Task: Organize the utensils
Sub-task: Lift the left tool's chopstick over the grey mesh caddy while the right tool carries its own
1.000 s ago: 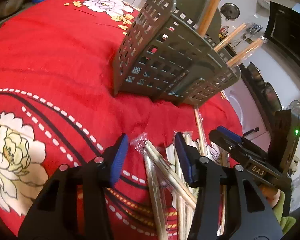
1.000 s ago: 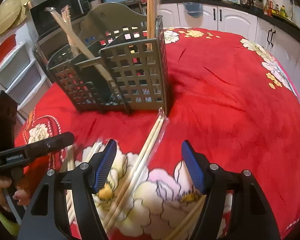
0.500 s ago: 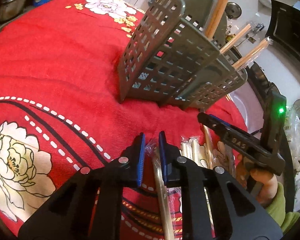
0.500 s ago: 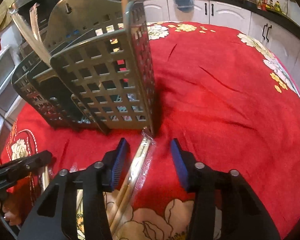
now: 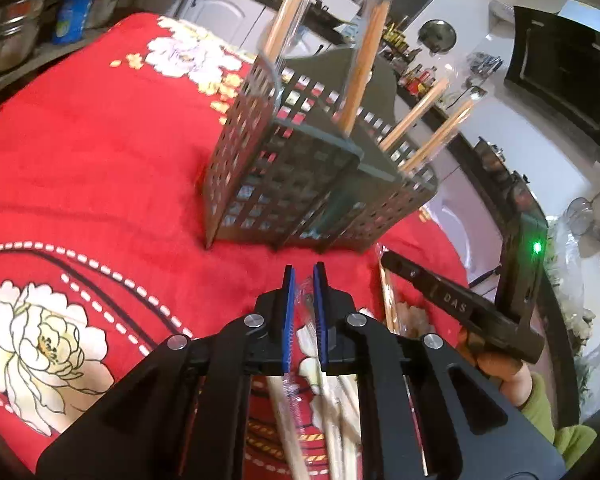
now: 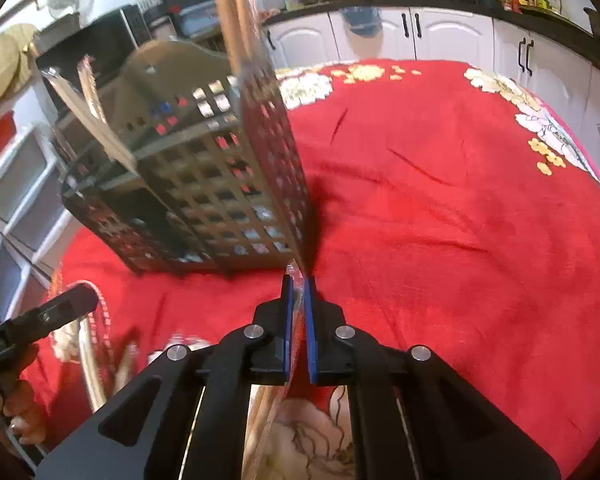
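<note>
A: Fingers? Both?
B: Left gripper and right gripper each pinch wrapped chopsticks, long axes trailing back under them.
A: Caddy?
B: Grey caddy stands ahead on the surface, right nearer.

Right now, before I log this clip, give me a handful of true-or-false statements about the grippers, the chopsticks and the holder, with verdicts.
1. The left gripper is shut on a wrapped pair of chopsticks. True.
2. The right gripper is wide open with nothing between its pads. False: it is shut on another wrapped pair.
3. The grey utensil holder lies tipped over on its side. False: it stands upright on the red tablecloth.
4. Wrapped chopsticks already stand in the holder. True.
5. More wrapped chopsticks lie on the cloth near the holder. True.
6. The tablecloth is plain blue. False: it is red with white flowers.
</note>
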`<state>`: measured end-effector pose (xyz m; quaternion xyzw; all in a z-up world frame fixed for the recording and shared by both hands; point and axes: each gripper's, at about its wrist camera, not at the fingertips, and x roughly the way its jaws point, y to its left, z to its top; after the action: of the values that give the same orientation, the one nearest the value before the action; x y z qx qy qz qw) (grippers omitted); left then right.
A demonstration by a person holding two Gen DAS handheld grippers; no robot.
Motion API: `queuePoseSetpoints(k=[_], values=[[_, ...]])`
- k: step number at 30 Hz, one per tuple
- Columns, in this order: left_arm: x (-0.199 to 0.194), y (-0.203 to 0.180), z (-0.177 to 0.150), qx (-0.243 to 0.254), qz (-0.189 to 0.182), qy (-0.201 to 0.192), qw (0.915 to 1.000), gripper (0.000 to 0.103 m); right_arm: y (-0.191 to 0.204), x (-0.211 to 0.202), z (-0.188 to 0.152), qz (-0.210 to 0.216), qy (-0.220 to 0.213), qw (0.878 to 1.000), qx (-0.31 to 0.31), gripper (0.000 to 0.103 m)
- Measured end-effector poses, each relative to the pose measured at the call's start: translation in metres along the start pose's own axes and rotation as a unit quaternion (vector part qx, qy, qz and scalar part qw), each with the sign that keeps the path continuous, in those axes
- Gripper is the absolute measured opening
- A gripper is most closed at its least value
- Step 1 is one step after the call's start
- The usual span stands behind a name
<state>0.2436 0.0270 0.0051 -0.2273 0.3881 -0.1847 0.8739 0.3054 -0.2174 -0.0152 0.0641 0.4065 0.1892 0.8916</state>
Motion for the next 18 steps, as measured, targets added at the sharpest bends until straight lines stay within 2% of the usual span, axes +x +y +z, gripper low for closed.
queuePoseSetpoints(k=[7, 18], values=[[-0.014, -0.015, 0.011, 0.011, -0.015, -0.021, 0.9996, 0.005, 0.008, -0.041, -0.001, 0.023, -0.042, 0.999, 0.001, 0.005], [-0.048, -0.041, 0.034, 0.038, -0.029, -0.071, 0.9964, 0.004, 0.033, -0.099, 0.009, 0.053, -0.110, 0.992, -0.033, 0.005]])
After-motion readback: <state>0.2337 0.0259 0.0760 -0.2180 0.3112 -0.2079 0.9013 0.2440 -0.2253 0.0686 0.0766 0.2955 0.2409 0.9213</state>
